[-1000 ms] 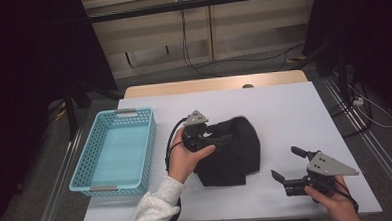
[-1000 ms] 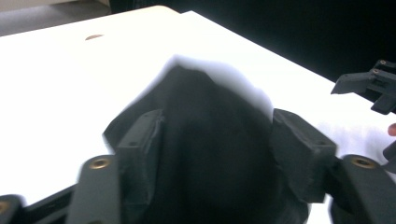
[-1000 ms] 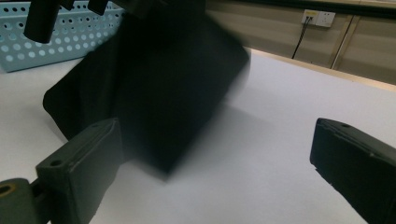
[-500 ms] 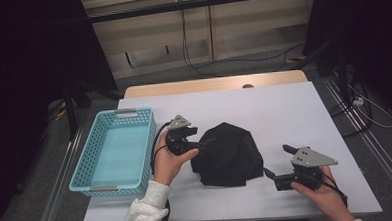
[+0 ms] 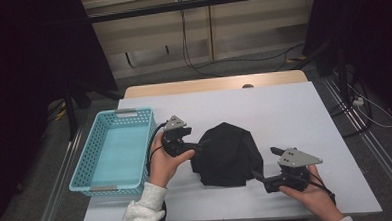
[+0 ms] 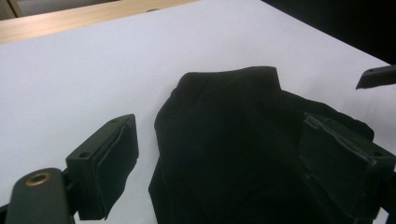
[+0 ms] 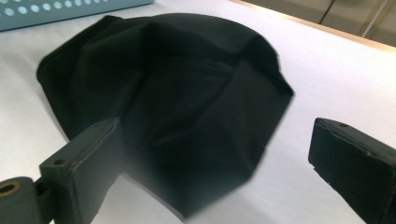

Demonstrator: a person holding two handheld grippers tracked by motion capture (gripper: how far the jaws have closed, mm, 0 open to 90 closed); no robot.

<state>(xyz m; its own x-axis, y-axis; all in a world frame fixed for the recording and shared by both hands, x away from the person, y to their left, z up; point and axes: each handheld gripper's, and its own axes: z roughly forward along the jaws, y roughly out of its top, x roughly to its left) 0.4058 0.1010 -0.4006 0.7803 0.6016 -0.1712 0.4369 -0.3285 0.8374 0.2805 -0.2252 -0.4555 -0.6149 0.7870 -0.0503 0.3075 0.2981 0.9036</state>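
A black cloth (image 5: 226, 154) lies bunched in a rounded heap on the white table (image 5: 284, 111). My left gripper (image 5: 191, 146) is at the cloth's left edge, open. Its jaws have just been opening, and in the left gripper view (image 6: 224, 172) the cloth (image 6: 233, 140) lies loose between the pads (image 6: 116, 158), which do not press on it. My right gripper (image 5: 265, 163) is open at the cloth's near right corner. In the right gripper view (image 7: 219, 163) the cloth (image 7: 177, 93) sits just ahead of the spread jaws.
A light blue plastic basket (image 5: 81, 170) stands on the table to the left of my left hand, and its rim (image 7: 70, 7) appears in the right gripper view. Bare white table stretches behind and to the right of the cloth. The table's far edge is wood.
My left gripper has drawn back to the left, off the top of the cloth, and let it go. The cloth has settled flatter. My right gripper has moved left up to the cloth.
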